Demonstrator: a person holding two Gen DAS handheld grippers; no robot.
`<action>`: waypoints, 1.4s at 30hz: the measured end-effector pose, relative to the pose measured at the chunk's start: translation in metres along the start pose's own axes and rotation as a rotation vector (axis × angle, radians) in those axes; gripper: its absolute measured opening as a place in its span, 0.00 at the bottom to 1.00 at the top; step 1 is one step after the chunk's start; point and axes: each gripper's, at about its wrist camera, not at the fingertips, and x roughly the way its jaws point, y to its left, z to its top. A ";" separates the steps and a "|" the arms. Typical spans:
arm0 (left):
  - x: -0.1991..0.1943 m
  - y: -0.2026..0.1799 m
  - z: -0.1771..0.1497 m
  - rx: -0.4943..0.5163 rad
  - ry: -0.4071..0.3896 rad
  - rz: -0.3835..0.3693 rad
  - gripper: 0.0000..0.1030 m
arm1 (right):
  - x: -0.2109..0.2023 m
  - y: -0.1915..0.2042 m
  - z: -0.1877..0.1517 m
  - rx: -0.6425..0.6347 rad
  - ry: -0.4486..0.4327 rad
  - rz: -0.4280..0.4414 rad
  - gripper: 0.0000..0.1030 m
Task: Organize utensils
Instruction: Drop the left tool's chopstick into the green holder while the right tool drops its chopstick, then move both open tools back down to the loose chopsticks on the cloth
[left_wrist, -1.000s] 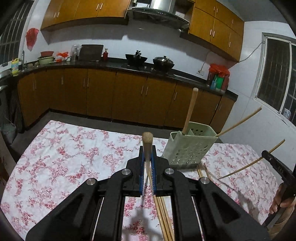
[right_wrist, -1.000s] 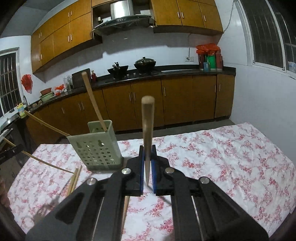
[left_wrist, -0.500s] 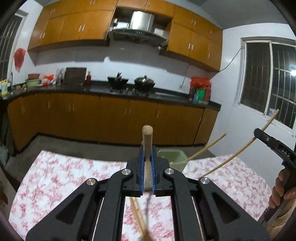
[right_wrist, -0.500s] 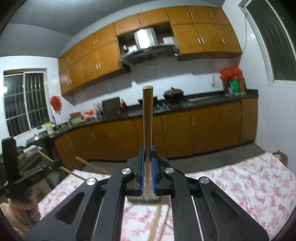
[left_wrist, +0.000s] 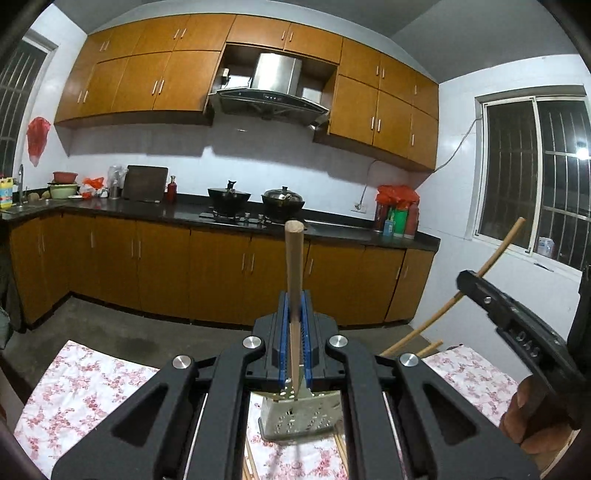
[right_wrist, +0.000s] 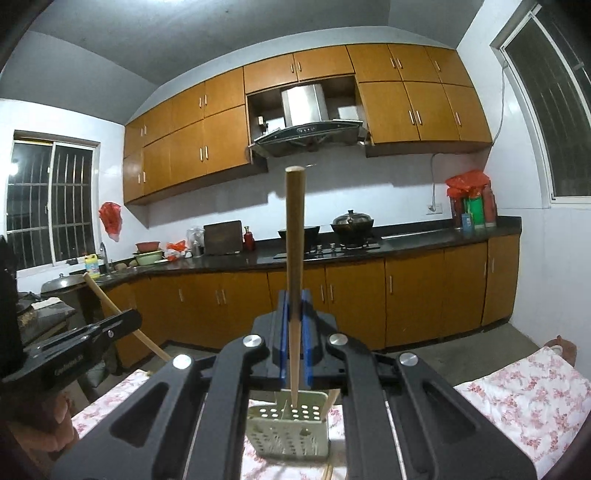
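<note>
Left gripper (left_wrist: 294, 354) and right gripper (right_wrist: 294, 350): jaws clamped on one tapered wooden chopstick each, above the pale-green perforated holder (right_wrist: 291, 432).

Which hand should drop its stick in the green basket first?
Probably right. The right gripper holds its chopstick with the tip over the basket's open top; the left gripper's stick sits over the basket's near wall.

Both handheld grippers, the left gripper (left_wrist: 294, 325) and the right gripper (right_wrist: 294, 325), share one build: matte black angular arms with triangular cut-outs, round silver screw heads, blue finger pads (left_wrist: 282, 332). Pale raised lettering, unreadable, marks each black side.
</note>
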 end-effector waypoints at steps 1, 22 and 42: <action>0.004 -0.001 0.000 -0.001 -0.002 0.003 0.07 | 0.007 0.000 -0.002 -0.004 0.010 -0.003 0.08; 0.035 0.001 -0.021 0.001 0.065 0.008 0.30 | 0.035 0.004 -0.025 -0.010 0.116 -0.018 0.28; -0.030 0.061 -0.101 -0.067 0.218 0.164 0.36 | 0.003 -0.081 -0.158 0.130 0.587 -0.147 0.32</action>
